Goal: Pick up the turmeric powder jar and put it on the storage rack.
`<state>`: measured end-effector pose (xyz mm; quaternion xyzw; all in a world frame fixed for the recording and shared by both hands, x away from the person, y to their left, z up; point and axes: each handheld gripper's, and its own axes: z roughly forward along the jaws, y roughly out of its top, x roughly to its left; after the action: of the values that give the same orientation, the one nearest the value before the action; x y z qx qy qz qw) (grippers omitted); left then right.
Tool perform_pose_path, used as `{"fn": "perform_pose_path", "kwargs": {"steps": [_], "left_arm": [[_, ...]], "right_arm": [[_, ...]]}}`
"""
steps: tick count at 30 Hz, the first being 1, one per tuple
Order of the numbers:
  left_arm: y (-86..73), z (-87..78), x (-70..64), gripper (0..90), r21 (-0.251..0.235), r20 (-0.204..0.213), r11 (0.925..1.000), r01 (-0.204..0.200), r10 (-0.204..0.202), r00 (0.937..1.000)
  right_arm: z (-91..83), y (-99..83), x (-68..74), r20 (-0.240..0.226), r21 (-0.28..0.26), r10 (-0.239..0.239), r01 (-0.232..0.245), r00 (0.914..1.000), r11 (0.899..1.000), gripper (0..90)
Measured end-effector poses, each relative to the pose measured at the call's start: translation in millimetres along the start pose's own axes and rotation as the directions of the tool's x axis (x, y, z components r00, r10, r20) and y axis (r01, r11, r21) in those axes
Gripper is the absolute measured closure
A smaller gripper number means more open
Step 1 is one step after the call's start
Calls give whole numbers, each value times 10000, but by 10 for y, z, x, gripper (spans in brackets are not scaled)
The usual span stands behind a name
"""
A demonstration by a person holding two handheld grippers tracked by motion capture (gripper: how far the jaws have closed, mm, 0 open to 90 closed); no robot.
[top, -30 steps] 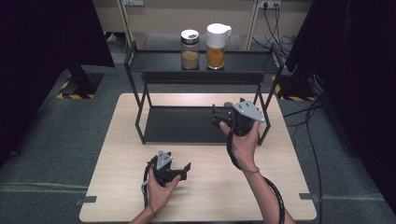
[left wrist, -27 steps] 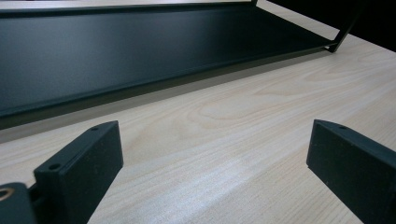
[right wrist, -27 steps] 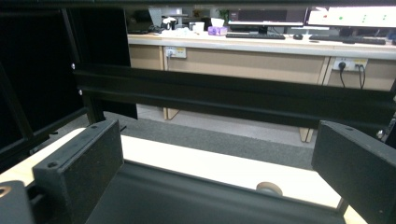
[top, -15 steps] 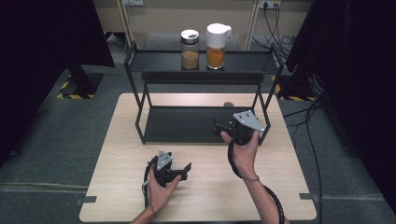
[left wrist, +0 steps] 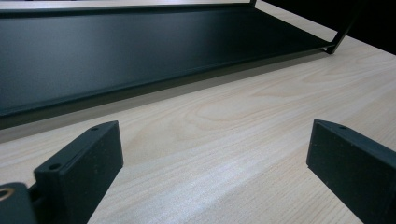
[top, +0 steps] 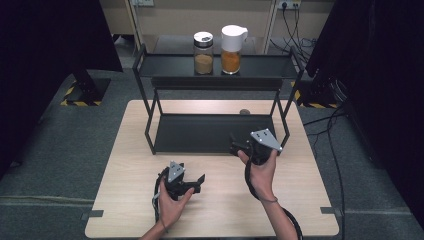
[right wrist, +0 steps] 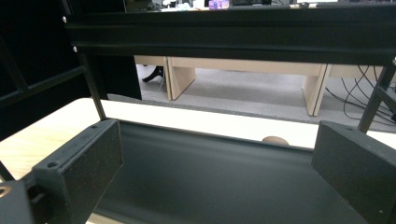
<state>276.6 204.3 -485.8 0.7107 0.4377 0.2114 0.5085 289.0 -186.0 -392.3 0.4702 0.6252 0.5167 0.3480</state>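
A black two-tier rack [top: 147, 95] stands at the back of the wooden table [top: 125, 150]. Its top shelf carries a glass jar [top: 203, 53] of tan powder and a white-lidded jar [top: 233, 49] of orange powder. The lower shelf [top: 200, 132] is bare. My right gripper [top: 234, 146] hovers at the shelf's front right edge, open, pointing in over the shelf [right wrist: 210, 177] with nothing between its jaws [right wrist: 215, 140]. My left gripper [top: 201, 180] rests low over the table in front of the rack, open and holding nothing [left wrist: 215, 140]. Its jaws face the shelf's front lip [left wrist: 140, 88].
A small round brown spot [top: 244, 112] sits on the table behind the lower shelf, also seen as a brown spot [right wrist: 275, 139] past the shelf's far edge. Rack uprights [top: 284, 117] flank the right gripper. Grey floor, cables and dark screens surround the table.
The right gripper has drawn back toward the person and sunk lower, from over the shelf's right part to its front edge. The left gripper has stayed put.
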Motion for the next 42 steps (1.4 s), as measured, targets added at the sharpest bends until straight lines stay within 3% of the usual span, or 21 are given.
{"fn": "perform_pose_path", "kwargs": {"steps": [17,28,42], "left_arm": [[-6,7,-11,29,-50,15,10000,30,-30,10000],[-11,10,-19,29,-81,22,10000,24,-24,10000],[-15,5,-21,29,-103,4,9999,11,-11,10000]], "right_arm": [[-54,-328,-77,-71,521,62,-58,10000,9986,22],[-113,-505,-125,-214,502,69,-58,9997,9987,22],[-165,-728,-129,-38,905,40,-36,10000,9959,23]]}}
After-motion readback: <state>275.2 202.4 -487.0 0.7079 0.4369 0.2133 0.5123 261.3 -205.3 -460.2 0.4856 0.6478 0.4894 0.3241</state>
